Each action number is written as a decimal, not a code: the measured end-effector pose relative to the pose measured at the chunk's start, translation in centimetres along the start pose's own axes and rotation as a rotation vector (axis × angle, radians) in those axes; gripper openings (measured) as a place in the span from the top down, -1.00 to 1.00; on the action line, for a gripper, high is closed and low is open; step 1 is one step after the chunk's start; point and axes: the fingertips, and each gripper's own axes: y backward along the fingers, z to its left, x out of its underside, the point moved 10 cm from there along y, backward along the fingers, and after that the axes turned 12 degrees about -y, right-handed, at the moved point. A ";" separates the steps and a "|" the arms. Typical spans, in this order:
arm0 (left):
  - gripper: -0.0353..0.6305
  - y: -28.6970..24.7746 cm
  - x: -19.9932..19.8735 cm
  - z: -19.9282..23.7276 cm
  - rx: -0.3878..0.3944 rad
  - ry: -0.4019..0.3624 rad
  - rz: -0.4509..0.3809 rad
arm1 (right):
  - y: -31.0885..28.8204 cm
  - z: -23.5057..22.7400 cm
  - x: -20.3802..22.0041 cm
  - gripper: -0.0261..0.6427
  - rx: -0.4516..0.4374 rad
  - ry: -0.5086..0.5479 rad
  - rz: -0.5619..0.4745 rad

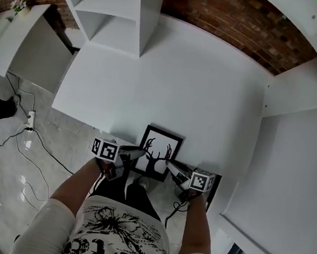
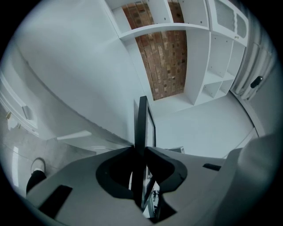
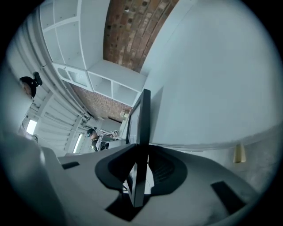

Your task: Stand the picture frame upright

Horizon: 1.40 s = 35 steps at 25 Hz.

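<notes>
Picture frame (image 1: 157, 152): black border, white print with a dark antlered figure. It sits at the near edge of the white tabletop (image 1: 169, 79), right in front of the person, with its face toward the head camera. Can't tell whether its lower edge rests on the tabletop.

Left gripper (image 1: 135, 156) is on the frame's left side and right gripper (image 1: 171, 166) on its right side, one held in each hand.

In the left gripper view the frame (image 2: 142, 128) shows edge-on, running straight up between the jaws. The left gripper (image 2: 140, 152) is closed on it, both pads against the black border.

The right gripper view is much the same: the frame (image 3: 143, 119) is edge-on and the right gripper (image 3: 141, 152) clamps its border.

White shelves (image 1: 117, 11) stand at the far end of the tabletop, with a brick wall (image 1: 233, 18) behind them.
</notes>
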 end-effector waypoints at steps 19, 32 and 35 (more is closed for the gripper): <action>0.62 2.6 3.4 -7.9 0.043 -0.139 -0.115 | 4.6 5.5 2.5 0.64 -0.036 0.176 0.087; 0.63 5.1 1.1 -11.4 -0.021 -0.268 -0.226 | 4.0 10.4 0.1 0.65 -0.026 0.264 0.135; 0.63 6.0 -1.2 -10.7 -0.004 -0.281 -0.238 | 2.4 11.8 -1.3 0.65 -0.029 0.286 0.115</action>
